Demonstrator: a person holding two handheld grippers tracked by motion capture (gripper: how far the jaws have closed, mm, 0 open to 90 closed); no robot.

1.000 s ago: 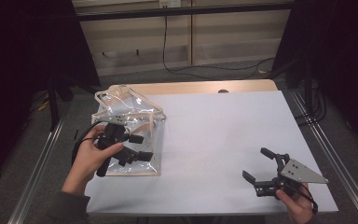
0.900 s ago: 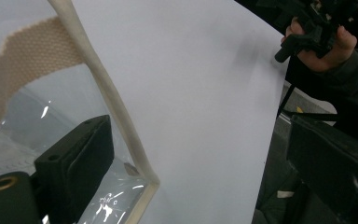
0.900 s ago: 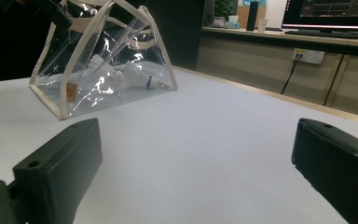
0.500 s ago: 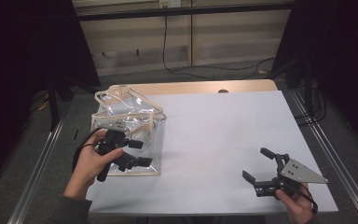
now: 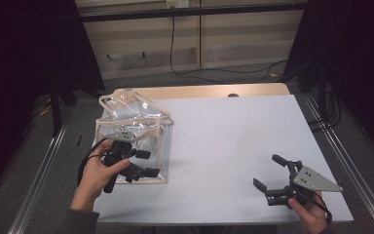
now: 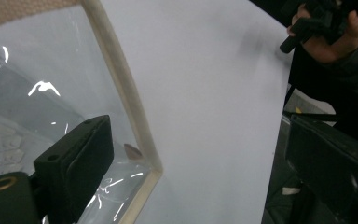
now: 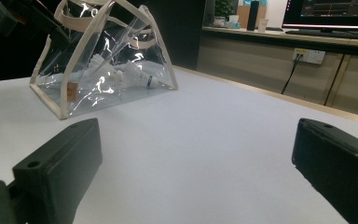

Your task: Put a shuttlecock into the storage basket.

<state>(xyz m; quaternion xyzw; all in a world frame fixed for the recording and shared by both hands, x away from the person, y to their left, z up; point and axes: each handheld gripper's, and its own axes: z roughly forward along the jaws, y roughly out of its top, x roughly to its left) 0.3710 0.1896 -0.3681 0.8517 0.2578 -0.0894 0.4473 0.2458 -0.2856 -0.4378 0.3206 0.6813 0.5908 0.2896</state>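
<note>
The clear bag (image 5: 135,141) stands at the left edge of the white surface (image 5: 224,146), its cream-trimmed walls upright and its handles folded over the top, so the near corner is the easiest place to get at. White items lie inside it, crumpled against the plastic. The left tool (image 5: 139,165) sits right at that near bottom corner, probably to catch the cream trim there. In the left gripper view its jaws stand wide apart, one over the clear wall and the other out past the trim (image 6: 135,126) over bare surface; whether either pad touches the bag is hard to tell, and nothing is clamped. Well apart, at the near right corner of the surface, the right tool (image 5: 275,176) waits with its jaws spread wide and nothing held, pointed across towards the bag (image 7: 102,60).
</note>
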